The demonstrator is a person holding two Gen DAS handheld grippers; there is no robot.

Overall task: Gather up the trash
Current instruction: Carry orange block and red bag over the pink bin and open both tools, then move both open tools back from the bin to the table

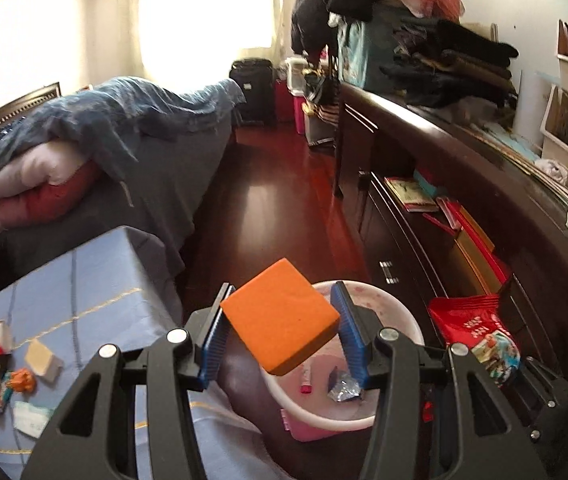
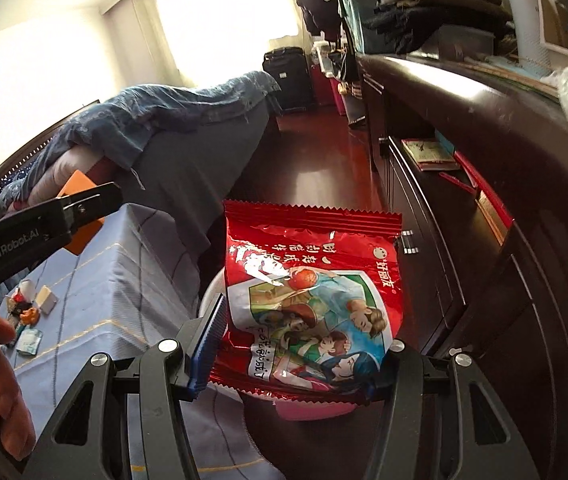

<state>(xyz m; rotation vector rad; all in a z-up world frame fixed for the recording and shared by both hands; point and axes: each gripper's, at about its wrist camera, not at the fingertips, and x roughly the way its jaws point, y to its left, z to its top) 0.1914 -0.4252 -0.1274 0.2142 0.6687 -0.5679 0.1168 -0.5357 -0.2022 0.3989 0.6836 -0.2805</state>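
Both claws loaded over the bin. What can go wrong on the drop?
1. The orange foam block in the left claw sits tilted above the white round bin's rim; released here, it may bounce off onto the floor.
2. The red snack wrapper in the right claw is wide and light, covers most of the bin, and could drift past it.

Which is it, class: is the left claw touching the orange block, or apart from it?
Touching. In the left wrist view, the left claw has both blue pads pressed against the sides of the orange block, holding it above the bin.
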